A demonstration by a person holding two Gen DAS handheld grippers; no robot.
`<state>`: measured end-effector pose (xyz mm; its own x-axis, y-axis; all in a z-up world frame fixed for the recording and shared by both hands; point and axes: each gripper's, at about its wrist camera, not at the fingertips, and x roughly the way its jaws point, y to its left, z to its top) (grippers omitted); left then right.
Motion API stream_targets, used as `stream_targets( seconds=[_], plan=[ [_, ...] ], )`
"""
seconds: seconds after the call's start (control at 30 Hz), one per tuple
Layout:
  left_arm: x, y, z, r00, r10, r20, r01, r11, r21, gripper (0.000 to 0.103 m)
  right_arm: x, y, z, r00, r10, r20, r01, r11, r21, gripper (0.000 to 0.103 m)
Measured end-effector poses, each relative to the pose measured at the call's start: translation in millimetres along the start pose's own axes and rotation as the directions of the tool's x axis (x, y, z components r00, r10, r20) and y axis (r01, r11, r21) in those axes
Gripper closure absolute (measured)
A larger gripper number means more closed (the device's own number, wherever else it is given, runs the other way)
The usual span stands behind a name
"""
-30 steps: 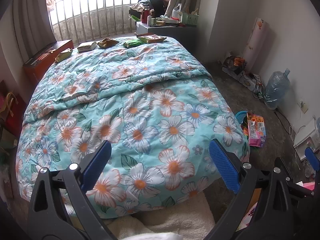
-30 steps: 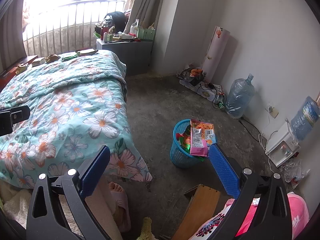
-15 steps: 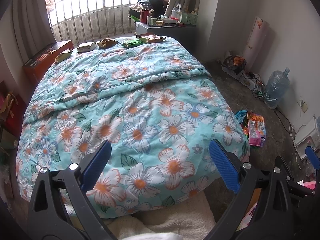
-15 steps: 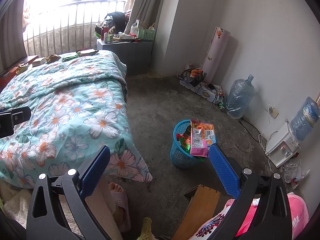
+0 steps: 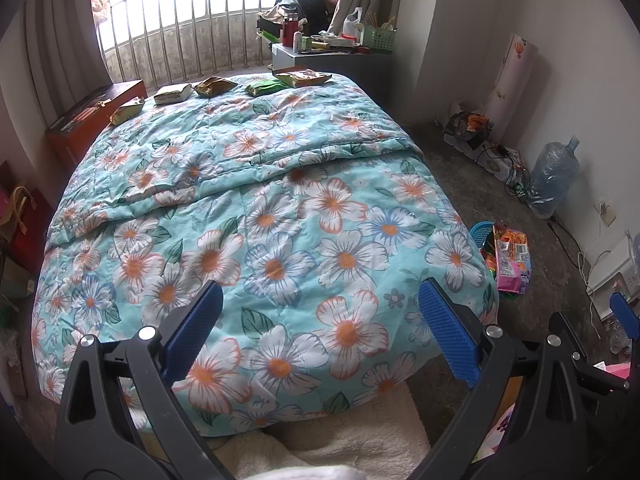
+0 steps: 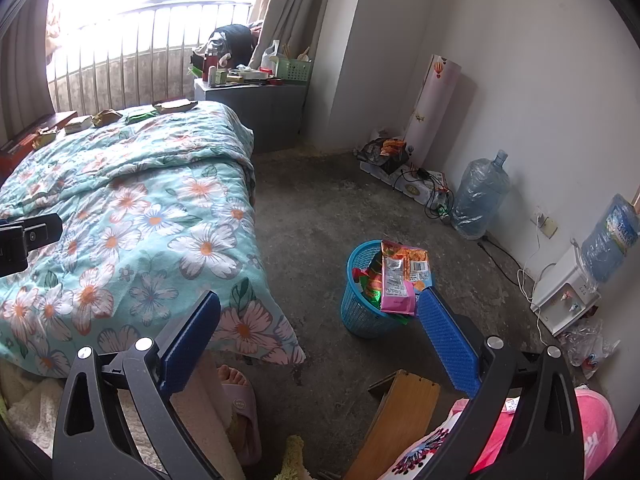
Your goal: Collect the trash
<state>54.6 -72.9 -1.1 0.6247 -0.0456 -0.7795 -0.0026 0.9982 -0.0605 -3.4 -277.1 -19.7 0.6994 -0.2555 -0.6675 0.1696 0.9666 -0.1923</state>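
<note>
Several snack wrappers [image 5: 214, 86] lie in a row along the far edge of the bed [image 5: 260, 220], also seen as wrappers [image 6: 106, 117] in the right wrist view. A blue trash basket [image 6: 362, 312] stands on the floor right of the bed, with a pink snack bag [image 6: 396, 284] and other packets sticking out of it. In the left wrist view the basket [image 5: 480, 232] shows partly behind the quilt. My left gripper [image 5: 320, 320] is open over the near end of the bed, holding nothing. My right gripper [image 6: 320, 320] is open above the floor, just in front of the basket, also with nothing in it.
A grey cabinet [image 6: 256, 116] with clutter stands beyond the bed. Water jugs [image 6: 478, 196], cables and a dispenser [image 6: 564, 300] line the right wall. A person's foot in a slipper [image 6: 236, 392] and a wooden board [image 6: 404, 408] are near me on the concrete floor.
</note>
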Motion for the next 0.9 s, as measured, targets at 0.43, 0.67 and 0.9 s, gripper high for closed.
stream_targets(
  seconds=[0.43, 0.67, 0.9],
  plan=[
    [-0.9, 0.5, 0.3, 1.000, 0.000, 0.001, 0.000, 1.000, -0.002, 0.009, -0.7, -0.2, 1.3, 1.000, 0.003, 0.004, -0.003, 1.000, -0.001, 0.007],
    [-1.1, 0.3, 0.6, 1.000, 0.000, 0.002, 0.000, 1.000, -0.002, 0.009, -0.8, -0.1, 0.9, 1.000, 0.002, 0.004, -0.002, 1.000, 0.000, 0.007],
    [-0.7, -0.1, 0.3, 1.000, 0.001, 0.002, -0.001, 1.000, -0.002, 0.009, -0.9, 0.7, 1.5, 1.000, 0.004, 0.004, -0.004, 1.000, 0.000, 0.007]
  ],
)
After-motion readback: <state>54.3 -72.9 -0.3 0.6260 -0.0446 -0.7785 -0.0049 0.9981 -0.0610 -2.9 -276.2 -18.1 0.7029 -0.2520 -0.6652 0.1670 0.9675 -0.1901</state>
